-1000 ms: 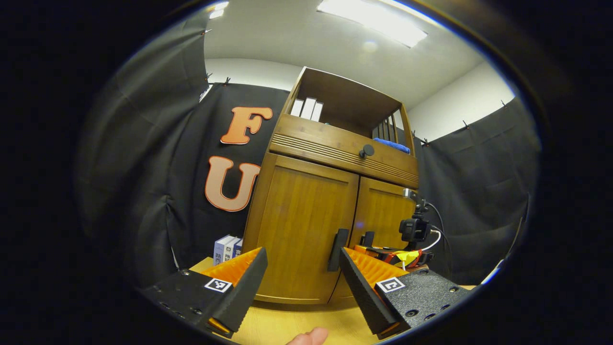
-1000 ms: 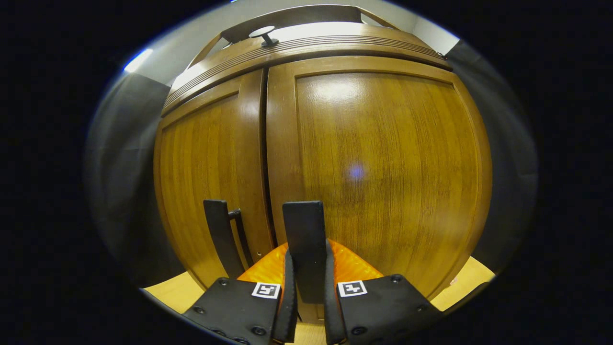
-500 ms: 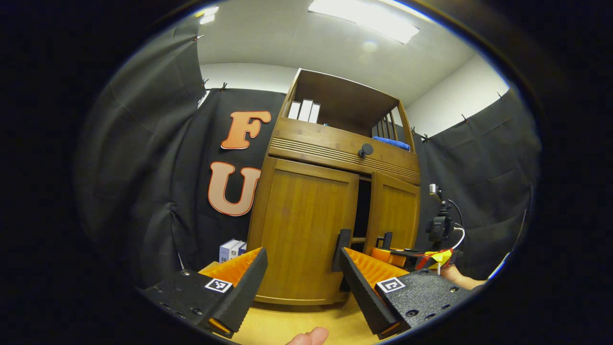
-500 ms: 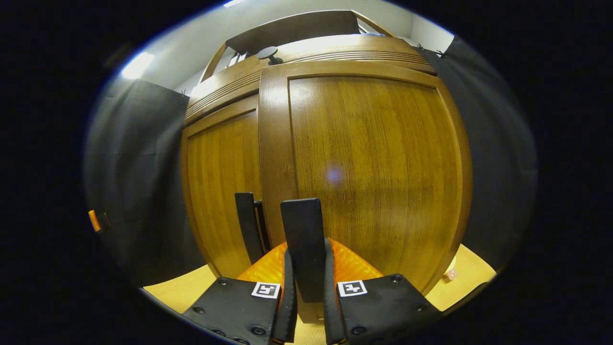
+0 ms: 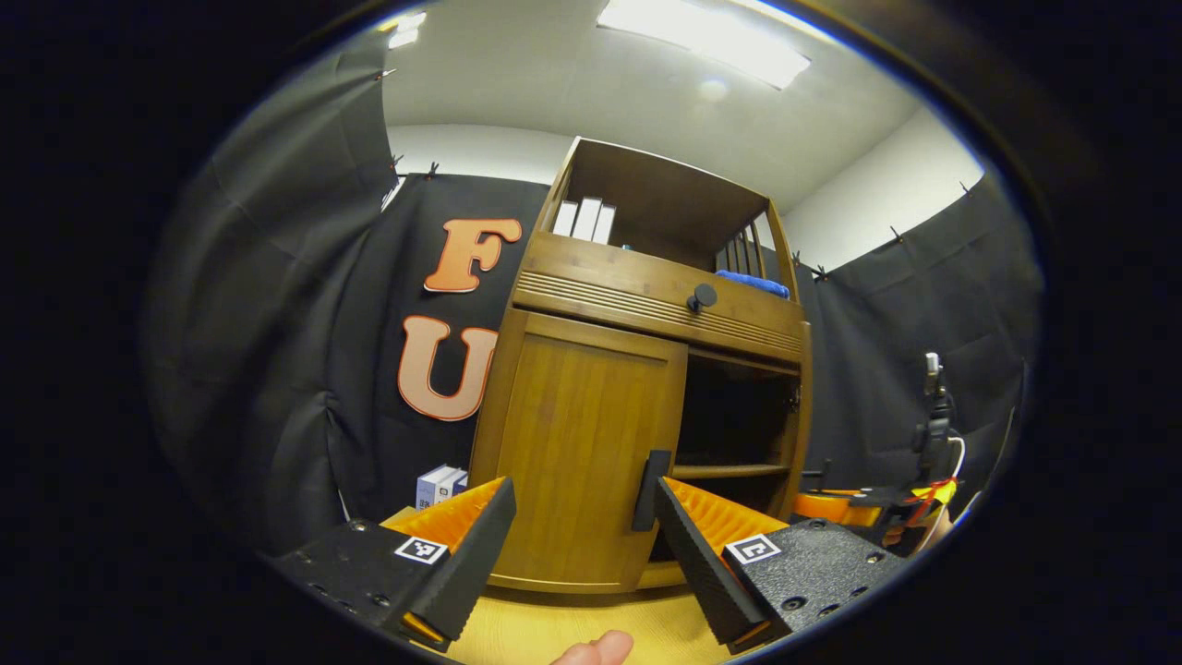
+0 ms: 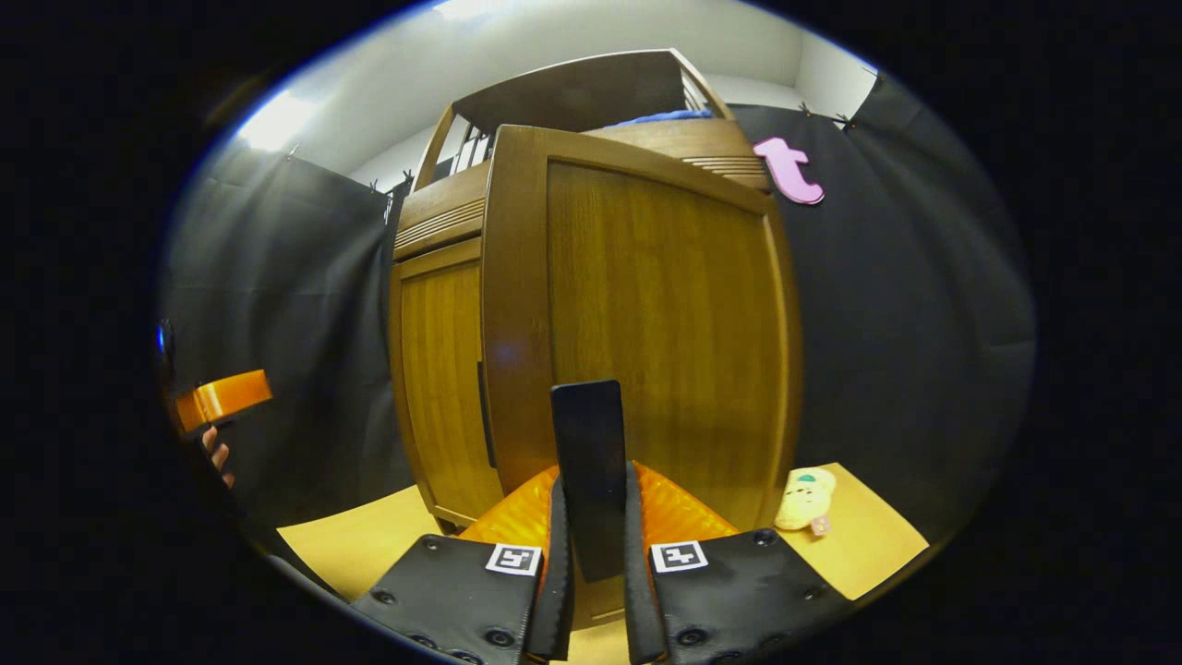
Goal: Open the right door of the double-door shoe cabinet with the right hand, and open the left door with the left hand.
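Both jaws gripping right door handle [image 6: 588, 462], seemingly

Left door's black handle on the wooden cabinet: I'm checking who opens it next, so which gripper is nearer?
Left. The open left gripper sits just short of the left door's black handle; the right gripper is shut on the swung-open right door's handle.

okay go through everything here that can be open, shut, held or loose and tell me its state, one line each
Right door: swung open, its handle clamped.
Left door: closed, its handle free.
Drawer: closed.
Right gripper: shut on the right door's handle.
Left gripper: open, holding nothing, short of the left door.
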`<state>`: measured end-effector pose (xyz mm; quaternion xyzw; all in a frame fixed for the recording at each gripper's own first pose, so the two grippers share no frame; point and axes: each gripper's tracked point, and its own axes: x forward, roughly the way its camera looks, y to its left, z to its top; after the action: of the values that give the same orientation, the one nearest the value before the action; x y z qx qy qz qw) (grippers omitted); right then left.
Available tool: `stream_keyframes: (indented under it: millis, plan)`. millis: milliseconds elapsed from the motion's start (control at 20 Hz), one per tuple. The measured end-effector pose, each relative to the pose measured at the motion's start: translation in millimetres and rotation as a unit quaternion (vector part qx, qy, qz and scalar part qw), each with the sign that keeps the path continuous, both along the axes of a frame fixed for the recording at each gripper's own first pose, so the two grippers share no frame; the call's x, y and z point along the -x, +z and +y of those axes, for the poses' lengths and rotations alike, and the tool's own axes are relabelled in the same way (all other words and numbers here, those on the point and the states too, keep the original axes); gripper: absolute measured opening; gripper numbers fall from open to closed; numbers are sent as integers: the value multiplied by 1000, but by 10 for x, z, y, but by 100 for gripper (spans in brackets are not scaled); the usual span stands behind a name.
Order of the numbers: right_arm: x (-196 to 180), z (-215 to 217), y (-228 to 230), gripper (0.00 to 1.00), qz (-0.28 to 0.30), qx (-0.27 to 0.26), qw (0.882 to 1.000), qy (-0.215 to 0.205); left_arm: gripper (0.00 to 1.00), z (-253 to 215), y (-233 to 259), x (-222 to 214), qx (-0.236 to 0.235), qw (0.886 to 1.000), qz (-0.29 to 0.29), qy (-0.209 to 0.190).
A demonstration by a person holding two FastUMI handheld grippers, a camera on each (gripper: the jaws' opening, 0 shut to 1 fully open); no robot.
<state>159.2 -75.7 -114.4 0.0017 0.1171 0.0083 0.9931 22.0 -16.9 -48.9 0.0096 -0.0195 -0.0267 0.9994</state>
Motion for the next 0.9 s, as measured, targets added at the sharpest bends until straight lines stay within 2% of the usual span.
stream_keyframes:
  millis: [150,200,250,350,400,450,550,600,650,700,750,800,900]
  plan:
    - [237,-236,98,25,-4,20,999,-24,94,-33,71,-8,10,1000,-11,1]
    - [303,-290,104,25,-3,32,999,-31,94,-48,90,-3,14,1000,-14,1]
    - [322,-329,127,30,-2,46,998,-39,94,-62,102,-17,17,1000,-16,1]
    - [402,-479,151,26,-3,77,995,-57,94,-85,94,-12,22,1000,-15,1]
    - [467,-560,164,29,-4,90,994,-64,97,-101,90,-24,22,1000,-14,0]
    - [528,-638,178,24,-5,100,992,-72,94,-106,84,-27,20,1000,-12,-1]
    - [582,-752,182,24,-4,113,990,-83,97,-100,91,-41,18,1000,-12,1]
    - [595,-827,197,33,-5,118,989,-91,91,-104,88,-44,17,1000,-12,1]
    - [576,-948,204,29,-2,116,987,-109,91,-116,93,-42,18,1000,-13,1]
    - [626,-1034,241,9,-5,113,987,-116,94,-121,102,-40,18,1000,-14,0]
    - [661,-1120,230,14,0,108,987,-120,94,-115,105,-36,19,1000,-15,0]
    - [672,-1193,260,14,-3,98,987,-124,94,-116,112,-42,19,1000,-16,0]
    - [715,-1367,295,6,-2,83,989,-126,94,-104,107,-43,19,1000,-16,1]
